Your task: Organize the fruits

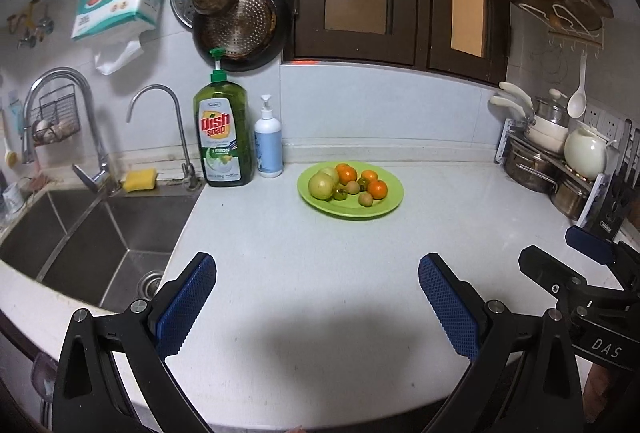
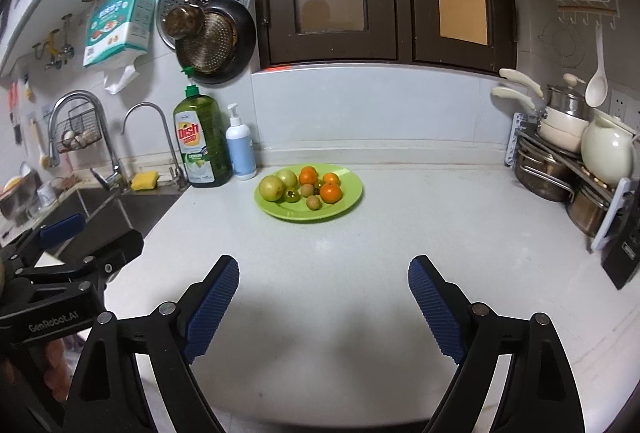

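Note:
A green plate (image 1: 386,207) (image 2: 344,203) sits on the white counter near the back wall. It holds several fruits: orange tangerines (image 1: 377,189) (image 2: 331,192), a large yellow-green fruit (image 1: 321,186) (image 2: 271,187), small brown ones (image 1: 365,199) (image 2: 313,202) and a small green one (image 1: 341,193) (image 2: 291,196). My left gripper (image 1: 318,303) is open and empty, low over the counter's front, well short of the plate. My right gripper (image 2: 323,303) is open and empty, beside the left, also short of the plate. Each shows at the other view's edge.
A steel sink (image 1: 92,233) with two taps lies at the left. A green dish soap bottle (image 1: 222,137) and a white pump bottle (image 1: 269,145) stand left of the plate. A rack of pots (image 1: 556,161) and a black knife block (image 2: 624,253) stand at the right.

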A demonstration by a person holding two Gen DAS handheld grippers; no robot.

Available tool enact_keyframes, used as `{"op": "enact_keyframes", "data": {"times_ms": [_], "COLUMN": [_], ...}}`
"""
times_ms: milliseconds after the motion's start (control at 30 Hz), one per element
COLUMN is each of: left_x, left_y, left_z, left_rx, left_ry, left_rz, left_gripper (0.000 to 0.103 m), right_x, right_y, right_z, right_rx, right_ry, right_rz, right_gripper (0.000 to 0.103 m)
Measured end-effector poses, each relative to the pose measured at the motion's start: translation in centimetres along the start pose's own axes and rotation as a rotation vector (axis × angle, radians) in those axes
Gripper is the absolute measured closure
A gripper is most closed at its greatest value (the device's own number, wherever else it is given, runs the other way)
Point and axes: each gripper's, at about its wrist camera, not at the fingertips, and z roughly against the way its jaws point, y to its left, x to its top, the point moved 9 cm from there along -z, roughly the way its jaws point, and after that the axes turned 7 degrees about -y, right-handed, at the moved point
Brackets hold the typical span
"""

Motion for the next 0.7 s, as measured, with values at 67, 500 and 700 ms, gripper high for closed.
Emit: {"op": "enact_keyframes", "data": {"times_ms": [67,500,700], "left_x": [-0.3,-1.7,-2.1], "left_y": [-0.2,-1.9,-2.3], "left_z": [1.0,5.2,6.3], "left_rx": [0.010,0.013,0.015], "left_ry": [-0.003,-0.010,-0.017], "left_rz": [-0.004,-0.005,-0.006], "left_gripper": [0.000,0.000,0.000], "right_x": [-0.3,-1.4,-1.6], "right_y": [-0.1,-1.4,-1.7], "right_z": [1.1,5.5,6.6], "right_rx": [0.002,0.001,0.008], "right_ry": [-0.002,-0.025,-0.034], "right_rz": [0.003,-0.010,-0.007], "right_gripper": [0.016,0.015,0.015]}}
